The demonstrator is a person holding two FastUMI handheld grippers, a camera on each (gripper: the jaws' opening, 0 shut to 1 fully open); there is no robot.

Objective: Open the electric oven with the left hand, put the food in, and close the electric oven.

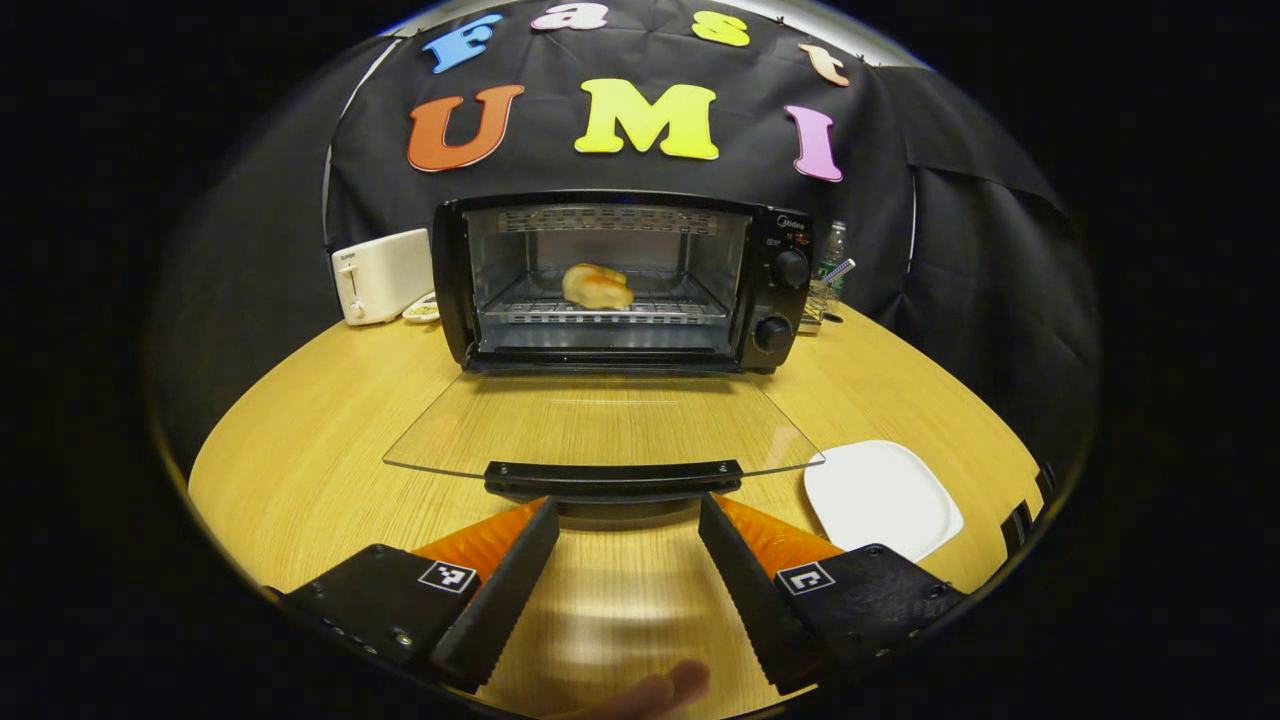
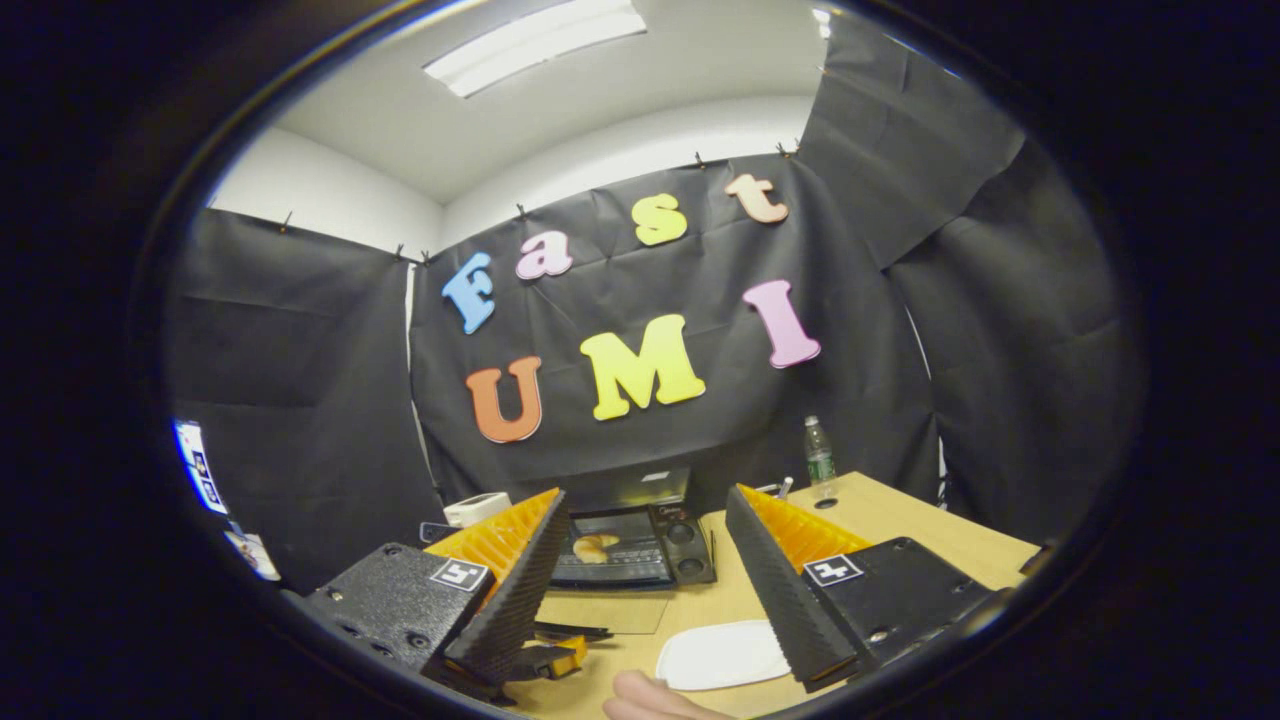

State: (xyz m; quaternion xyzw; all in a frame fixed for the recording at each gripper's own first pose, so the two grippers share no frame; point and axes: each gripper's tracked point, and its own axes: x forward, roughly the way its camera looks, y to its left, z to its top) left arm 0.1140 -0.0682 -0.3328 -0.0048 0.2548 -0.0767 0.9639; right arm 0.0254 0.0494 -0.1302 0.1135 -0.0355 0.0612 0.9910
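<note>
I see the left hand-held gripper (image 1: 627,515) spread wide, holding nothing, just short of the oven (image 1: 620,285) door handle (image 1: 613,478) at lower centre. Right hand-held gripper (image 2: 645,515) released too. Food (image 1: 597,286) sits on the oven rack, door flat open.

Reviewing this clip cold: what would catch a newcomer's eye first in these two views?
The black electric oven at the back of the wooden table stands open, its glass door folded down flat, with a golden bread roll on the wire rack inside. The left gripper is open just short of the door's handle. An empty white plate lies to the right, and a white toaster stands left of the oven.
</note>
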